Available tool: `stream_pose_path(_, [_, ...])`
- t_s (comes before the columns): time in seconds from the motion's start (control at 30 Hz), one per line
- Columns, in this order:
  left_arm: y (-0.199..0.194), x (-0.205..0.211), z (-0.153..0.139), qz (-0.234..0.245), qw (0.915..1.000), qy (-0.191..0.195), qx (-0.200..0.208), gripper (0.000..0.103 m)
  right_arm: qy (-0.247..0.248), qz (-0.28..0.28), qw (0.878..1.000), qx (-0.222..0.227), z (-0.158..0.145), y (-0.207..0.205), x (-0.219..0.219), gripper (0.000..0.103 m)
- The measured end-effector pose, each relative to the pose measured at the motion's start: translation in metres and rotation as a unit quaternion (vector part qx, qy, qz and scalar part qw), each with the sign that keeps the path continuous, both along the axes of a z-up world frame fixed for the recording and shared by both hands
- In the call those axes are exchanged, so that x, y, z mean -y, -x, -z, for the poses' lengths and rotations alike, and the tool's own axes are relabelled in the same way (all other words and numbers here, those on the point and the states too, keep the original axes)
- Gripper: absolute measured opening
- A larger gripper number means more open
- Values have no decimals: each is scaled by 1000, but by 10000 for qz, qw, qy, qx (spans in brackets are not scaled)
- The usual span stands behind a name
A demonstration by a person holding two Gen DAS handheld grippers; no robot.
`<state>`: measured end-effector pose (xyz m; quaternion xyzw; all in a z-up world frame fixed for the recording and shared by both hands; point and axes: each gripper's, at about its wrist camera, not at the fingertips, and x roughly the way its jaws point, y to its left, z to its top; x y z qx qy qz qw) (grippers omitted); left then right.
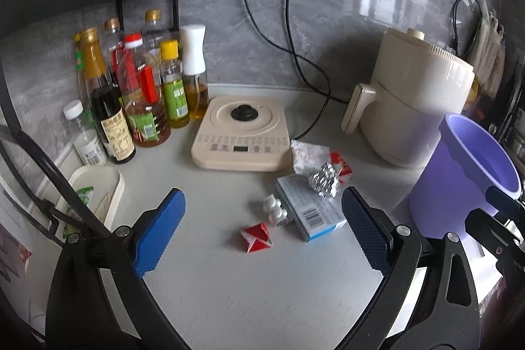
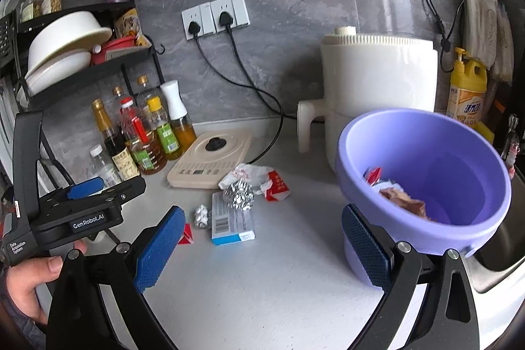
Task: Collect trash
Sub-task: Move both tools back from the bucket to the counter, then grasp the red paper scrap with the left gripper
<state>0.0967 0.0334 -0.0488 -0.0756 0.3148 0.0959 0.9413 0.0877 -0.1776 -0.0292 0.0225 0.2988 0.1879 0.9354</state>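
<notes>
Both claws, left (image 1: 262, 235) and right (image 2: 262, 246), spread and empty; risk: closing on red wrapper (image 1: 256, 239) may scatter adjacent white caps (image 1: 277, 210) across bench (image 1: 229, 284).

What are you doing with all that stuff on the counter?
A person is tidying up trash with a two-finger tool in each hand. Both the left gripper and the right gripper are open and holding nothing. A purple bucket on the right already has some wrappers inside. Still on the counter: a foil ball, a red wrapper, a small box and crumpled paper.
</notes>
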Motion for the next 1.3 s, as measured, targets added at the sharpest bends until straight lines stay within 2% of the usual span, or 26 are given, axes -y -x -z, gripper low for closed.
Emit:
stream_pose_path(0.3, [0,-9,29,-6,9995,212,-231,94,185,-23,9996,-204,18,4,-13,94])
stream_pose_path(0.57, [-15,-14,57,24,9976,266,-635,78,277,-8,9986,-457,37,2,-17,91])
stream_pose_path(1.1, [-64,-20,110,-182,9911,385,-1258,67,457,-126,9967,-661,44,-20,-29,90])
stream_pose_path(1.2, [-68,-20,119,-239,9893,457,-1362,63,537,-195,9962,-656,43,-27,-34,90])
stream_pose_path(1.3, [-69,-18,122,-265,9901,370,-1329,56,593,-253,9962,-588,40,-33,-41,90])
